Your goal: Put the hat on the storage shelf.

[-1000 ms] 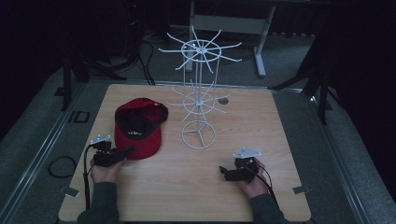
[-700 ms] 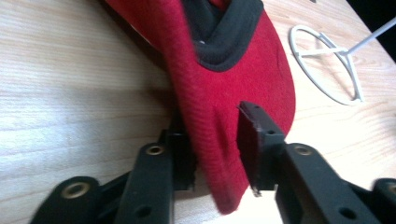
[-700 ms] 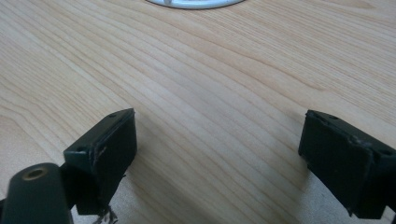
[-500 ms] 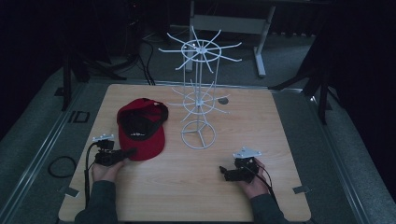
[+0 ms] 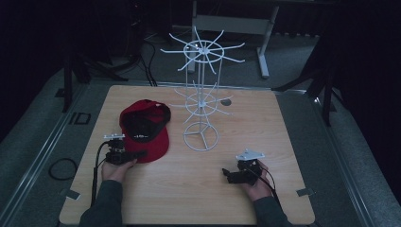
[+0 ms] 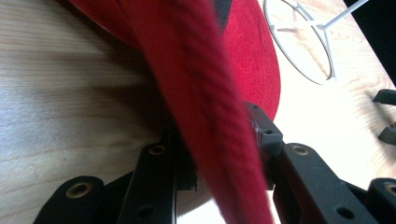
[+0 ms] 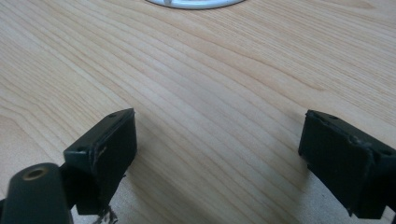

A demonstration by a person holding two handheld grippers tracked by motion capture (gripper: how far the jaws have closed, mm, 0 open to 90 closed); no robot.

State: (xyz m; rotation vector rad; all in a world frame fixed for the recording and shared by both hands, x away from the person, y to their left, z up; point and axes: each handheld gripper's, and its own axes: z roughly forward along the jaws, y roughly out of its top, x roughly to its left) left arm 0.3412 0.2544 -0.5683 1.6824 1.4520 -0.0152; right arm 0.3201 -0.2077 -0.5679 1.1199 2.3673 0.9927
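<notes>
Overhead, the red cap (image 5: 144,130) lies on the table (image 5: 283,123) left of the white wire rack (image 5: 201,104); the left gripper (image 5: 126,154) sits at its near brim edge, its jaws hard to make out, while the right gripper (image 5: 229,174) rests well apart. Up close in the left gripper view, the cap's brim (image 6: 210,116) runs between the jaws, which have just been opening slightly yet appear to pinch it. Lastly, the right gripper view shows jaws wide over bare wood
</notes>
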